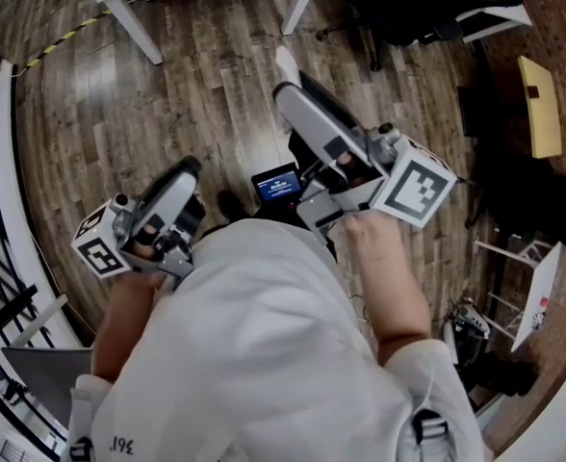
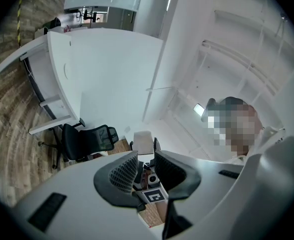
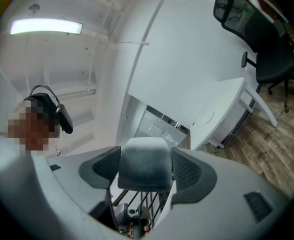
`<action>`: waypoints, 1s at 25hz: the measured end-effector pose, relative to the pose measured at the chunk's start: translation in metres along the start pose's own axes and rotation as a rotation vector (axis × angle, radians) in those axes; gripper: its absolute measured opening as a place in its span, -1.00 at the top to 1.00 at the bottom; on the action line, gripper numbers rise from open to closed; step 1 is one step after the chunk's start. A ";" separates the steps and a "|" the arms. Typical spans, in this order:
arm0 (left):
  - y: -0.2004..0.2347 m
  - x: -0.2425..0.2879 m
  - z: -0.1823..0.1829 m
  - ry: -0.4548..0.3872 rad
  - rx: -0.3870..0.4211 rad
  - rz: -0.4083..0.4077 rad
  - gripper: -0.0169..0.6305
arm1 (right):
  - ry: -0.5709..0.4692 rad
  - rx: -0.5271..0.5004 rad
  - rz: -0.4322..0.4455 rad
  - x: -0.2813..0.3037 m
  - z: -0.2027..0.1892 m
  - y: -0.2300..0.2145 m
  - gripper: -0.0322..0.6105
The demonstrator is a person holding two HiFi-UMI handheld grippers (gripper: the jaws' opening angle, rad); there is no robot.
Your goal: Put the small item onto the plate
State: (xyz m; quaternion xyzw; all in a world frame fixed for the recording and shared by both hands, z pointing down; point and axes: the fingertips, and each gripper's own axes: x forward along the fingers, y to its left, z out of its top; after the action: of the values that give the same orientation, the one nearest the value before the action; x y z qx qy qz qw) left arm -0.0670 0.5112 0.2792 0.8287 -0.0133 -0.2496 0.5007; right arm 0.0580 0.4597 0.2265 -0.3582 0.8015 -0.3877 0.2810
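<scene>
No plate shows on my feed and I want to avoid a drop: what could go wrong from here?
1. The small grey-white block is clamped in the right gripper, held above the brown wooden plank floor; a slip would probably send it down there.
2. No view shows a plate, so any move now would be aimed blind.
3. The left gripper, open and empty, faces the right one; swinging either could knock the block loose.

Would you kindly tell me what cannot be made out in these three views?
- Plate: in no view.
- Pale block between the right gripper's jaws: right gripper view shows one blurry side; its kind is unclear.
- Floor below the person: head view, hidden by the person's torso.
- Parts beyond the left gripper's open jaws: left gripper view, too small.
</scene>
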 end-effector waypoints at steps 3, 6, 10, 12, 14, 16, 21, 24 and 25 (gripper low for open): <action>0.001 -0.003 0.000 -0.016 0.002 0.003 0.63 | 0.006 0.003 0.001 0.001 -0.003 -0.003 -0.09; 0.003 -0.004 0.001 -0.019 0.006 0.009 0.63 | 0.016 0.007 0.009 0.007 -0.005 -0.004 -0.09; 0.008 0.004 0.004 -0.013 0.004 0.019 0.63 | 0.025 0.012 0.015 0.012 0.002 -0.009 -0.09; 0.013 0.009 0.007 -0.014 0.008 0.026 0.63 | 0.027 0.018 0.019 0.014 0.008 -0.015 -0.09; 0.019 0.013 0.012 -0.021 0.016 0.039 0.63 | 0.035 0.029 0.029 0.020 0.013 -0.024 -0.09; 0.026 0.017 0.023 -0.037 0.032 0.059 0.63 | 0.048 0.045 0.045 0.029 0.017 -0.035 -0.09; 0.049 0.040 0.055 -0.077 0.074 0.095 0.63 | 0.075 0.068 0.076 0.059 0.044 -0.064 -0.09; 0.066 0.060 0.078 -0.091 0.098 0.110 0.63 | 0.082 0.059 0.088 0.075 0.071 -0.080 -0.09; 0.071 0.068 0.087 -0.096 0.109 0.116 0.63 | 0.085 0.053 0.087 0.079 0.080 -0.086 -0.09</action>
State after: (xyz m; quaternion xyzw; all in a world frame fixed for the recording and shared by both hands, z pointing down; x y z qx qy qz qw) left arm -0.0284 0.3860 0.2794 0.8397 -0.0987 -0.2586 0.4673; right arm 0.1003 0.3252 0.2401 -0.2989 0.8169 -0.4110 0.2728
